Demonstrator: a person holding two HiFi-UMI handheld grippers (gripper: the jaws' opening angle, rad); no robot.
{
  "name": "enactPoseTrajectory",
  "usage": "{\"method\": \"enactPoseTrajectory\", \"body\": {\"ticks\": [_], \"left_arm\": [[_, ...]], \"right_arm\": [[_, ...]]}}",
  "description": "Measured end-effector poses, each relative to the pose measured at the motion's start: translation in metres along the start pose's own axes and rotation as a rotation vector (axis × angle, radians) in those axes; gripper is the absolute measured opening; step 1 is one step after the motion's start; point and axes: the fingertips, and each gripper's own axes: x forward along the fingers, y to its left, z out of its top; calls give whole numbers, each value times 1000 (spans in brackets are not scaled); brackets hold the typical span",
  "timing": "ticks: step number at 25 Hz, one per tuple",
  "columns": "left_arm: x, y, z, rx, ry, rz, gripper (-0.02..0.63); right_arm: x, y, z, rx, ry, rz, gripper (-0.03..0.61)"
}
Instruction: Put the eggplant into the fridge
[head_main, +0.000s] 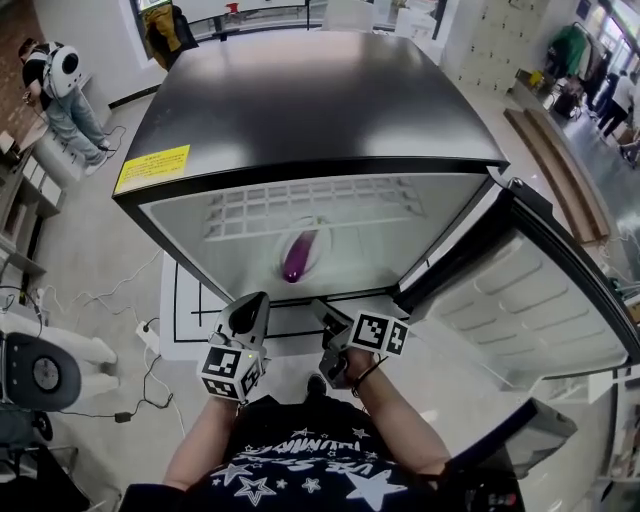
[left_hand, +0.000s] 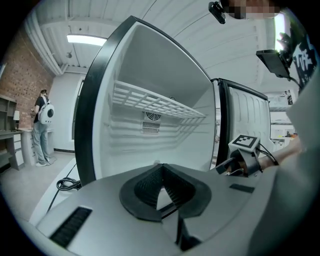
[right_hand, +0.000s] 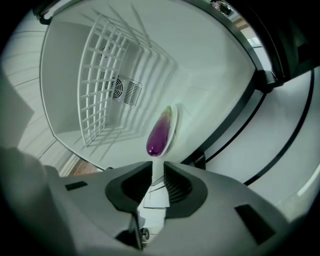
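Observation:
A purple eggplant (head_main: 298, 257) (right_hand: 159, 135) lies on a white plate (head_main: 319, 246) (right_hand: 174, 129) on the floor of the open fridge (head_main: 320, 100), below a white wire shelf (head_main: 310, 205) (right_hand: 107, 85). Both grippers hang in front of the fridge opening, outside it. My left gripper (head_main: 250, 303) (left_hand: 161, 167) has its tips touching and holds nothing. My right gripper (head_main: 322, 312) (right_hand: 157, 167) points at the eggplant from just short of it, its jaws a narrow gap apart and empty. The left gripper view also shows the right gripper (left_hand: 245, 155) beside the door.
The fridge door (head_main: 530, 300) (left_hand: 235, 115) stands swung open to the right. Cables (head_main: 140, 370) lie on the floor at the left. A person with a backpack (head_main: 60, 90) (left_hand: 42, 125) stands far off at the left by shelving.

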Motion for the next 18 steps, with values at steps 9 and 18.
{"method": "enactPoseTrajectory", "body": {"ticks": [9,18], "left_arm": [[-38,10,-5,3,10,-71,9],[-74,19,-8,15,-3,-124,9]], "right_arm": [[-10,16,-21,20,-109,-26,75],[-19,32,-48,68,-212,-8,24]]}}
